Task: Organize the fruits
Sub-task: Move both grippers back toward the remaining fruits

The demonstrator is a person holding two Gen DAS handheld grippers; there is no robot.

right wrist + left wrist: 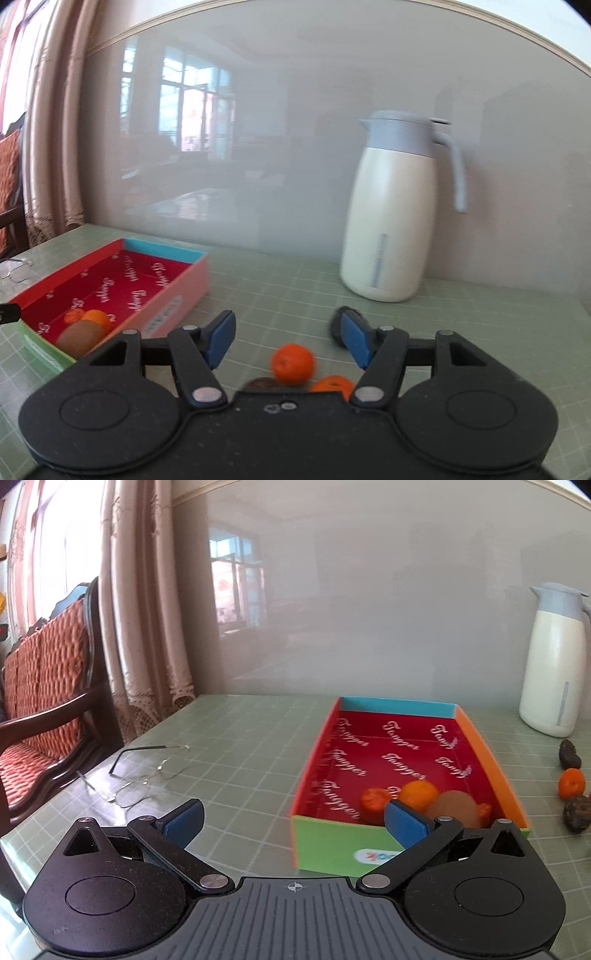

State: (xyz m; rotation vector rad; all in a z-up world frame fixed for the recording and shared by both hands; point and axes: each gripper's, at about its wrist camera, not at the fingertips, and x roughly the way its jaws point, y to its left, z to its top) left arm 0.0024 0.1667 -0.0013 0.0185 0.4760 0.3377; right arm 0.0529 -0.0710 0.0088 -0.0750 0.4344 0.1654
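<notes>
A colourful cardboard box [334, 843] with a red inside stands on the green table; it also shows at the left of the right wrist view [173, 302]. In its near end lie an orange tangerine [417, 792], a brown kiwi [456, 806] and a small reddish fruit [373, 799]. My left gripper [293, 819] is open and empty, just before the box's near wall. My right gripper [288, 338] is open and empty above a loose tangerine [293, 363]. A second tangerine [332, 386] and dark fruits [337, 325] lie close by.
A white thermos jug [391, 221] with a grey lid stands at the back against the glossy wall. Wire-framed glasses [144, 775] lie on the table at the left. A wooden chair with an orange cushion [44, 686] stands beyond the table's left edge.
</notes>
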